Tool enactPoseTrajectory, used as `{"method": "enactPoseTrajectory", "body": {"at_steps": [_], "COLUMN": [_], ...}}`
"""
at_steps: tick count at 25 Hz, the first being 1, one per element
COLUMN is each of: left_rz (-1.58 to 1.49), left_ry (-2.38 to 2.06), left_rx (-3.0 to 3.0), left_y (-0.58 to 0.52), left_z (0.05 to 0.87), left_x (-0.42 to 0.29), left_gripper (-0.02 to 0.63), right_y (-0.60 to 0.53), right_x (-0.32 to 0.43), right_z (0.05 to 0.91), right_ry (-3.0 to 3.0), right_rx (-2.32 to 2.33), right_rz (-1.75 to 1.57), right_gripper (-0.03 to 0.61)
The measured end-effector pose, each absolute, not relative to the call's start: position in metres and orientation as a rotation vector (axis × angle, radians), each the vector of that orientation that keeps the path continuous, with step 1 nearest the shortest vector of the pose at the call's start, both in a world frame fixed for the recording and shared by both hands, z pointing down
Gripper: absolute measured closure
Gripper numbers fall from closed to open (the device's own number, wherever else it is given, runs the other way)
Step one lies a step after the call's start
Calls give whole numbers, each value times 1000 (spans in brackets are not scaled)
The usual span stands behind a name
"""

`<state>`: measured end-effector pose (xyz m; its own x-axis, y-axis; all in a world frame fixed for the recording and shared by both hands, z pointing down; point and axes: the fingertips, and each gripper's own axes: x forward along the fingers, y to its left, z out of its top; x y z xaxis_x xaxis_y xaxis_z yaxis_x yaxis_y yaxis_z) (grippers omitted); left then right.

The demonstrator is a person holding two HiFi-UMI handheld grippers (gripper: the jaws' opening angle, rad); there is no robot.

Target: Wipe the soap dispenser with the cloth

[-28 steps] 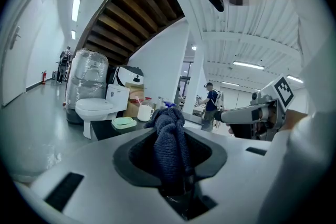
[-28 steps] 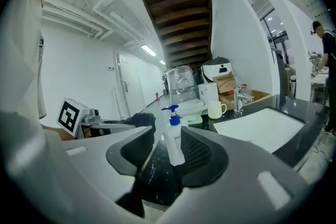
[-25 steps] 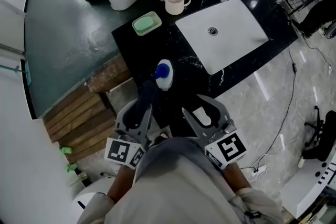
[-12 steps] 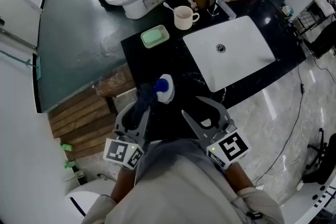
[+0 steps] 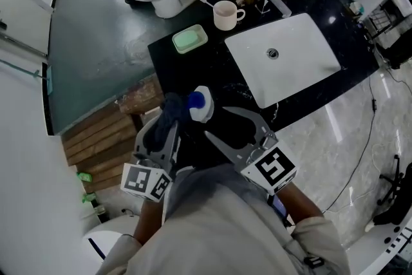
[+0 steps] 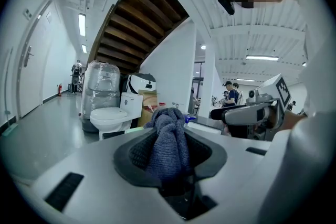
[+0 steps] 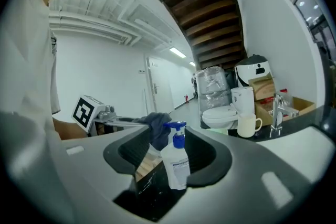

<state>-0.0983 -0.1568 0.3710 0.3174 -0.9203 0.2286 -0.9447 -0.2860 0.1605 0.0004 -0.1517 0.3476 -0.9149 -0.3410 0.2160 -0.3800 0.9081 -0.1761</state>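
Blue cloth (image 5: 171, 107), one piece, is clamped in the left claw (image 6: 170, 136); one dispenser (image 7: 177, 168) is framed between the right claw's (image 7: 169, 152) wide, just-opened jaws on the counter (image 5: 212, 67).

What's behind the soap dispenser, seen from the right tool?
The dark blue cloth, pinched in the left tool, right behind it. The soap dispenser hides whether they touch.
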Motion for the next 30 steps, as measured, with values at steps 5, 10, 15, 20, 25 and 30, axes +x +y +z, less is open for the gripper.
{"method": "enactPoseTrajectory", "body": {"at_steps": [5,10,15,20,25,30], "left_rz": [114,69,48,53,53,49], "left_ry": [-1654,-1638,-1623,-1612,-1596,-1584], "left_rx": [2343,2333,2334,2333,2322,2315], "left_y": [-166,-174,-183,-189,-191,-192], "left_z": [374,377,376,380,385,390], "left_x": [-97,-100,-106,-111,-113,-115], "left_gripper": [500,500,500,500,500,500], "right_y": [-169,-181,-187,-191,-193,-198], "right_x": [-20,-33,-45,-52,-53,-51], "right_z": [361,378,383,387,391,397], "right_ry": [-2840,-2805,-2795,-2783,-2771,-2756], "right_rx": [549,535,512,505,521,546], "right_rz": [245,257,259,256,253,258], "right_gripper": [397,391,391,393,402,432]}}
